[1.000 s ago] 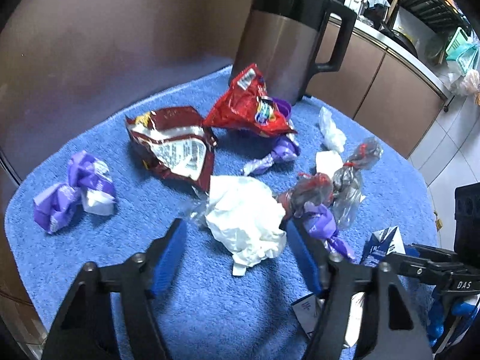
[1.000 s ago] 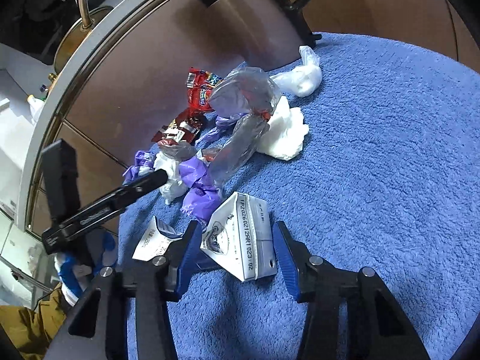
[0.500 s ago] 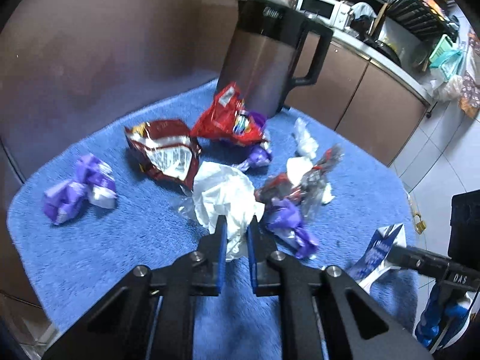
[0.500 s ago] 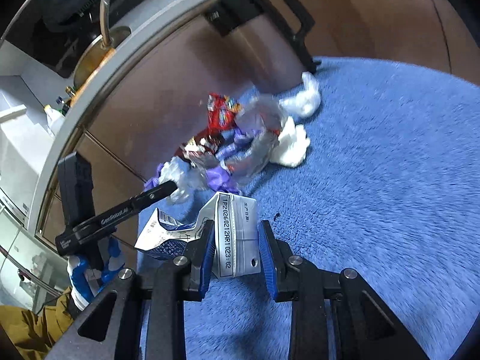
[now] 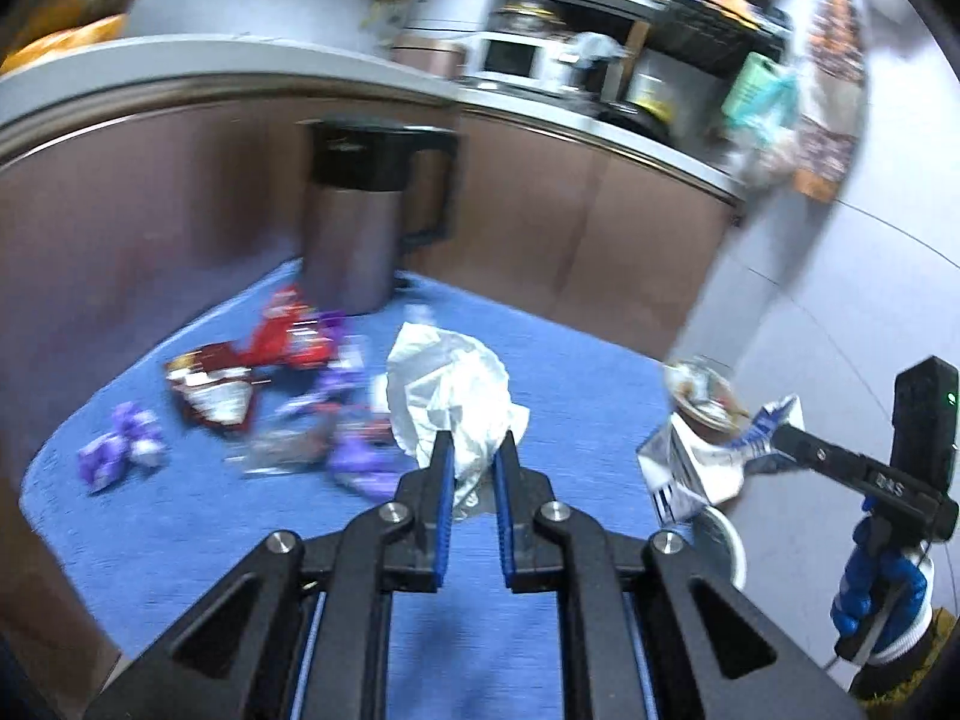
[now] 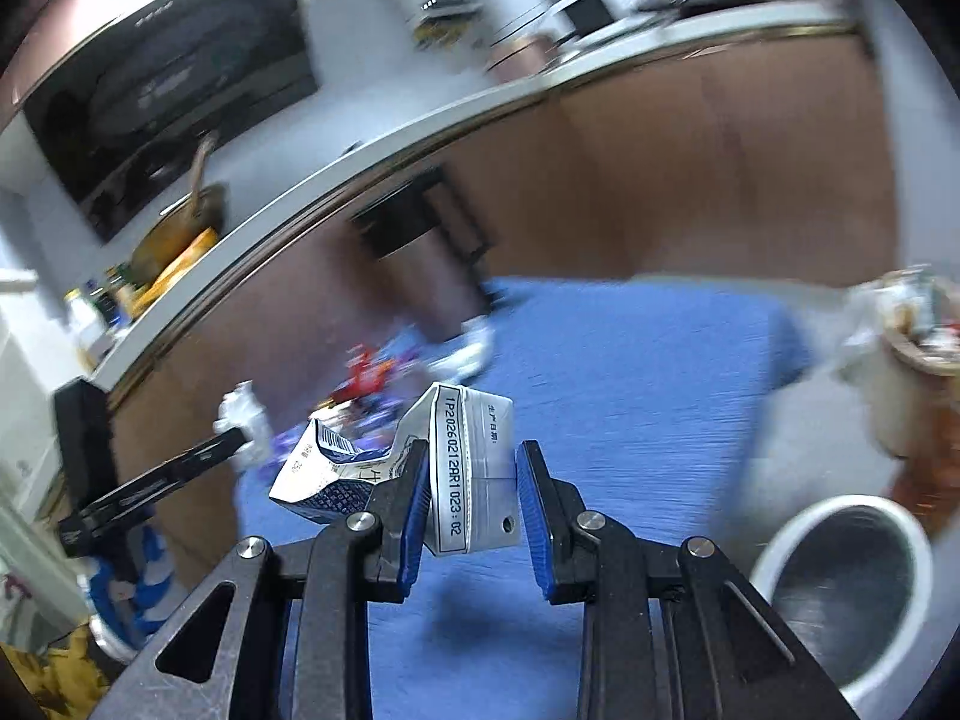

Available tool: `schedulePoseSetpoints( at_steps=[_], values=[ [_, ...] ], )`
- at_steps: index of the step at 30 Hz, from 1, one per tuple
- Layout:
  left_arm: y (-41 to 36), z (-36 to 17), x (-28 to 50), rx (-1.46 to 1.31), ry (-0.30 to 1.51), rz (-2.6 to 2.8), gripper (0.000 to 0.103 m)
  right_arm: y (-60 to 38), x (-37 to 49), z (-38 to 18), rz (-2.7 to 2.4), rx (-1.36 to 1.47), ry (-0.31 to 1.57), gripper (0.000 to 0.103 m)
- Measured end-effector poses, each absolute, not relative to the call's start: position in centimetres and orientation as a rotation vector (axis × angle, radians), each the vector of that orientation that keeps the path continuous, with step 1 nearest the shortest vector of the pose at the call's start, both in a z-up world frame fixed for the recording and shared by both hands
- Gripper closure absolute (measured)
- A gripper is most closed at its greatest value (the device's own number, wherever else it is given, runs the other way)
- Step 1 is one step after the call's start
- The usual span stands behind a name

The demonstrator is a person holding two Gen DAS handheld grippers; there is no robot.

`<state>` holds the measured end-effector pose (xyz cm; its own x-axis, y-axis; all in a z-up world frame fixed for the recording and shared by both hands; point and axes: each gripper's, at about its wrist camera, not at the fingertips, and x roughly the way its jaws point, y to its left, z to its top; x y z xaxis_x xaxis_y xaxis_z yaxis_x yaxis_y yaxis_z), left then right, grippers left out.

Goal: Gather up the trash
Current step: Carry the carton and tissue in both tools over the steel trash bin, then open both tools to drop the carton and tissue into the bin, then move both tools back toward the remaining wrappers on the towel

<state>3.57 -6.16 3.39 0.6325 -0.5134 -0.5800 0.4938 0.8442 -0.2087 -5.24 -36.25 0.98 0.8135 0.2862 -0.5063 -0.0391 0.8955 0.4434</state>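
Note:
My left gripper (image 5: 471,450) is shut on a crumpled white tissue (image 5: 450,387) and holds it up above the blue towel (image 5: 576,372). My right gripper (image 6: 471,462) is shut on a flattened white and blue milk carton (image 6: 474,456), also lifted off the towel; the carton also shows at the right of the left wrist view (image 5: 696,468). Red snack wrappers (image 5: 240,372) and purple wrappers (image 5: 120,450) lie on the towel. A white round bin (image 6: 852,582) with a dark inside stands low at the right.
A steel kettle with a black handle (image 5: 360,210) stands at the towel's far edge. Brown cabinets (image 5: 570,222) run behind. A paper cup full of scraps (image 6: 912,348) stands at the right, beyond the bin. The floor is pale tile.
Both grippers closed on their items, the left on the tissue and the right on the carton, and have lifted them up and back from the towel. The bin has come into view.

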Motion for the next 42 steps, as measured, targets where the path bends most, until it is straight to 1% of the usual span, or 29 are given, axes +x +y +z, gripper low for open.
schedulePoseSetpoints(
  at_steps=[5, 9, 16, 19, 22, 24, 25, 26, 27, 28, 29, 34, 38, 42],
  values=[
    [-14.3, 3.6, 1.0, 0.037, 0.698, -0.752, 0.092, -41.9, -11.0, 1.5, -0.104, 0.358, 0.588, 0.076],
    [-21.7, 2.7, -1.1, 0.115, 0.733, -0.876, 0.092, -45.9, -14.1, 0.2, -0.338, 0.299, 0.621, 0.076],
    [-33.3, -0.4, -2.3, 0.229, 0.837, -1.006, 0.091, -50.5, -14.8, -4.0, -0.540, 0.250, 0.708, 0.076],
    [-36.5, -1.6, -2.5, 0.258, 0.880, -1.035, 0.091, -51.6, -14.1, -6.0, -0.588, 0.210, 0.757, 0.076],
    [-39.4, -3.1, -2.2, 0.267, 0.929, -1.060, 0.089, -52.6, -12.9, -7.9, -0.607, 0.195, 0.800, 0.076],
    [-40.5, -3.9, -2.0, 0.268, 0.949, -1.069, 0.088, -53.1, -12.6, -9.0, -0.607, 0.186, 0.814, 0.075],
    [-40.9, -4.2, -2.0, 0.263, 0.955, -1.072, 0.086, -53.2, -12.6, -9.5, -0.607, 0.187, 0.819, 0.074],
    [-41.3, -4.6, -1.8, 0.253, 0.969, -1.078, 0.080, -53.5, -12.3, -10.1, -0.607, 0.191, 0.829, 0.065],
    [-41.7, -4.9, -1.5, 0.239, 0.981, -1.085, 0.074, -53.7, -12.2, -10.6, -0.608, 0.193, 0.836, 0.053],
    [-41.7, -5.0, -1.4, 0.228, 0.985, -1.085, 0.063, -54.0, -12.1, -10.9, -0.609, 0.194, 0.839, 0.049],
    [-41.9, -5.0, -1.3, 0.217, 0.985, -1.086, 0.056, -54.7, -12.0, -11.3, -0.615, 0.194, 0.841, 0.045],
    [-41.6, -4.5, -0.9, 0.185, 0.984, -1.099, 0.054, -54.8, -12.7, -11.3, -0.626, 0.206, 0.837, 0.045],
    [-40.6, -3.5, -1.2, 0.171, 0.960, -1.100, 0.054, -54.3, -13.5, -9.9, -0.628, 0.207, 0.810, 0.043],
    [-38.8, -1.5, -1.9, 0.173, 0.892, -1.080, 0.054, -53.3, -14.1, -7.7, -0.617, 0.200, 0.770, 0.042]
  ],
)
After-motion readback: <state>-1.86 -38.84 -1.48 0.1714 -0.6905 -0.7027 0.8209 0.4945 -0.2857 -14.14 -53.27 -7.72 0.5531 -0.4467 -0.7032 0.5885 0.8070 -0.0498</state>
